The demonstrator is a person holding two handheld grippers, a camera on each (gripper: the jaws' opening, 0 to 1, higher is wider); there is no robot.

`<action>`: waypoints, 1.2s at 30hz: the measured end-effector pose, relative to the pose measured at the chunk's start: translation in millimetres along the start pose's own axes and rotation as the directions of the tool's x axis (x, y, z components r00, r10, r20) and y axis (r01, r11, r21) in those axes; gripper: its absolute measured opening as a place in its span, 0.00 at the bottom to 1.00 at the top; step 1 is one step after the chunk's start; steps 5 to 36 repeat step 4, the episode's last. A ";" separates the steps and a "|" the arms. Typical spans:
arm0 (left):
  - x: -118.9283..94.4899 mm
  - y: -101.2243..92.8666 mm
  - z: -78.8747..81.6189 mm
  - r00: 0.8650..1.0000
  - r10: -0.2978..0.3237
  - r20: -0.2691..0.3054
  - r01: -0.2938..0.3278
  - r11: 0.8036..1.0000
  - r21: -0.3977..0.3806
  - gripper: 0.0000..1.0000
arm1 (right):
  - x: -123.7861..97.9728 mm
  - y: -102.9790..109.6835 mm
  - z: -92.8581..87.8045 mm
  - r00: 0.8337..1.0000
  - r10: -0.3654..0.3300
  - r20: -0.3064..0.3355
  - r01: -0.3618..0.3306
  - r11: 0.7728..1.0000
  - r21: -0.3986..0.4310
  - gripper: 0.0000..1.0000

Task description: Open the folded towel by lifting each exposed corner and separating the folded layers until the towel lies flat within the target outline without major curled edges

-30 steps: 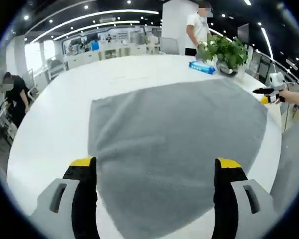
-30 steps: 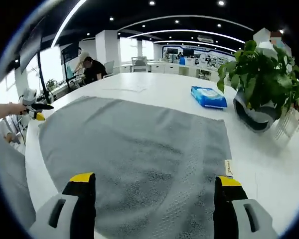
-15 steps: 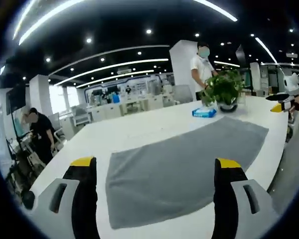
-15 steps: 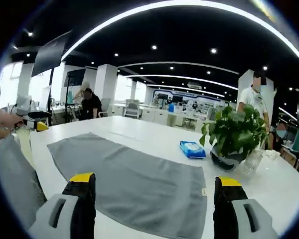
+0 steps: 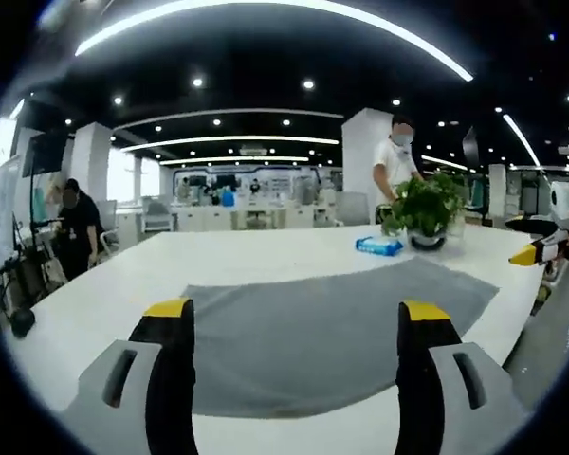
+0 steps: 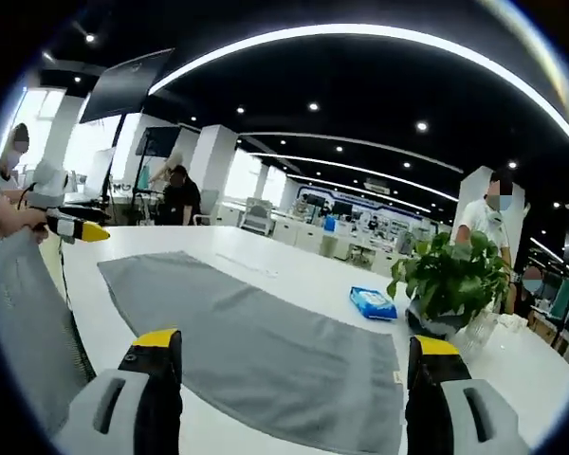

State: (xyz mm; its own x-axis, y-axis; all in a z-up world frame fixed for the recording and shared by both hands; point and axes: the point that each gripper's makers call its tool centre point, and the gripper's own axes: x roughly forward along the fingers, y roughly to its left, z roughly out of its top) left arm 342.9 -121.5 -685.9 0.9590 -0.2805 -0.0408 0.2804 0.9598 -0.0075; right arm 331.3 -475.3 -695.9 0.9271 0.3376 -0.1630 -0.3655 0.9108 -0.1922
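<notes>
1. One grey towel (image 5: 327, 327) is spread on the white table (image 5: 123, 294), and from both views it looks pretty much flat already, no obvious folded layer left that I can spot.
2. Left of the towel in the left gripper view there's just bare tabletop, and a person in dark clothes (image 5: 73, 227) standing past the table's edge.
3. The left gripper (image 5: 294, 318) hangs over the towel's near edge, jaws wide apart, holding nothing.
4. Just past the towel's far edge sits one blue wipes packet (image 5: 378, 246), and next to that one potted plant (image 5: 425, 209), with a person in a white shirt (image 5: 395, 161) behind it.
5. The right gripper (image 6: 294, 346) is over the towel's other end, jaws spread too, nothing pinched.
6. My guess is the step now is a final check: look along each edge for curl, and if a corner needs it, pinch only the very tip and pull outward low and slow so the rest doesn't drag.
7. I can't make out any target outline, so I can't judge placement.
8. Count: one towel, one packet, one plant, two grippers.
</notes>
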 end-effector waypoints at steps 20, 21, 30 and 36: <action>6.0 -15.2 -0.5 0.999 -0.039 -0.015 0.038 0.999 -0.015 0.89 | -1.0 -3.4 -5.0 1.000 -0.018 -0.023 0.019 1.000 0.005 1.00; 6.0 -15.2 -0.5 0.999 -0.039 -0.015 0.038 0.999 -0.015 0.89 | -1.0 -3.4 -5.0 1.000 -0.018 -0.023 0.019 1.000 0.005 1.00; 6.0 -15.2 -0.5 0.999 -0.039 -0.015 0.038 0.999 -0.015 0.89 | -1.0 -3.4 -5.0 1.000 -0.018 -0.023 0.019 1.000 0.005 1.00; 6.0 -15.2 -0.5 0.999 -0.039 -0.015 0.038 0.999 -0.015 0.89 | -1.0 -3.4 -5.0 1.000 -0.018 -0.023 0.019 1.000 0.005 1.00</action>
